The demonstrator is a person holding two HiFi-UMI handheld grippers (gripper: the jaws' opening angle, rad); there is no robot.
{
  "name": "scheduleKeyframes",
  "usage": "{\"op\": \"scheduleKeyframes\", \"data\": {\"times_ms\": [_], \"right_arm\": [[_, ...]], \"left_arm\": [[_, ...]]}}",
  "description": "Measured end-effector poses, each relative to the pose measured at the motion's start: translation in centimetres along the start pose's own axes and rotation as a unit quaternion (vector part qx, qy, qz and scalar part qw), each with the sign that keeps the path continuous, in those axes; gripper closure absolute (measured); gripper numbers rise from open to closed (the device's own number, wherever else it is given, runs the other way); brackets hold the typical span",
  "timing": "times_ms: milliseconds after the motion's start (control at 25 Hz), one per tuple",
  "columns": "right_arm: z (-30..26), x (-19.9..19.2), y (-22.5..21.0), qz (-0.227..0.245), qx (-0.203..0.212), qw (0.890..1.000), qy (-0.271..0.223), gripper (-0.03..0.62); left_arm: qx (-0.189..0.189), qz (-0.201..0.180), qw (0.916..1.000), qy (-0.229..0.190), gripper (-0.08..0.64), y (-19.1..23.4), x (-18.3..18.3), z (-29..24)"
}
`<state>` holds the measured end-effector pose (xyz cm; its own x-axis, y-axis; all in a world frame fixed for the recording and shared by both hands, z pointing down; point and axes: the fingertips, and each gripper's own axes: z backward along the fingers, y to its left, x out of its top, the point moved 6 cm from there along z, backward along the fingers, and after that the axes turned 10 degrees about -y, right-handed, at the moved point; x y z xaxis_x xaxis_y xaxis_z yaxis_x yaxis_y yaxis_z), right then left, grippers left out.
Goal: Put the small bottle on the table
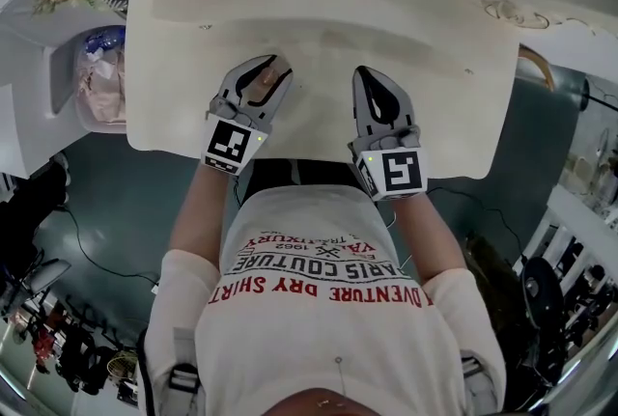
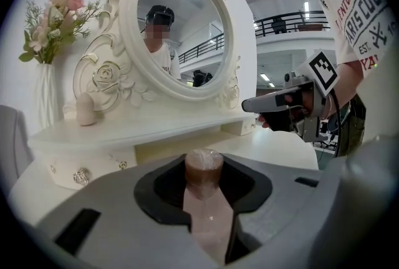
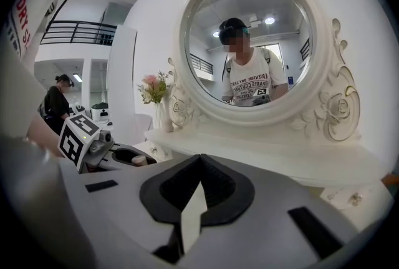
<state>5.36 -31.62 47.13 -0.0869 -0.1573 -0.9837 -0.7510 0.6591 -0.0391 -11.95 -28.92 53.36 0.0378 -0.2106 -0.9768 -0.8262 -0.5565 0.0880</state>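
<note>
The small bottle [image 1: 263, 82] is pale pink with a brownish cap [image 2: 204, 165]. My left gripper [image 1: 265, 67] is shut on it and holds it just over the near left part of the white dressing table [image 1: 425, 38]. In the left gripper view the bottle's body [image 2: 209, 218] fills the gap between the jaws. My right gripper [image 1: 368, 76] hovers beside it over the table, jaws shut with nothing between them. The right gripper view shows only a thin sliver of table between its jaws [image 3: 199, 165], and the left gripper [image 3: 118, 155] with the bottle to its left.
A round ornate mirror [image 2: 181, 30] stands on a raised shelf [image 2: 156, 127] at the table's back. A vase of pink flowers [image 2: 47, 74] and a small egg-shaped thing [image 2: 85, 110] stand on the shelf's left end. A bin with bags [image 1: 101, 81] is left of the table.
</note>
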Motion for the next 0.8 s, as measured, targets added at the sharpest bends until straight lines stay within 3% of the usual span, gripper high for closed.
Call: {"op": "scheduleKeyframes", "data": {"times_ms": [360, 480, 800], "right_arm": [[1.0, 0.8, 0.5, 0.002, -0.008, 1.000, -0.008, 0.594], [1.6, 1.0, 0.7, 0.000, -0.016, 1.000, -0.013, 0.594], [3.6, 2.5, 2.6, 0.002, -0.027, 0.999, -0.037, 0.593]], "left_arm": [[0.001, 0.000, 0.9999, -0.016, 0.428, -0.1, -0.4, 0.2], [0.018, -0.012, 0.9998, -0.005, 0.379, 0.1, -0.2, 0.1], [0.049, -0.036, 0.9980, -0.020, 0.356, -0.5, 3.7, 1.5]]}}
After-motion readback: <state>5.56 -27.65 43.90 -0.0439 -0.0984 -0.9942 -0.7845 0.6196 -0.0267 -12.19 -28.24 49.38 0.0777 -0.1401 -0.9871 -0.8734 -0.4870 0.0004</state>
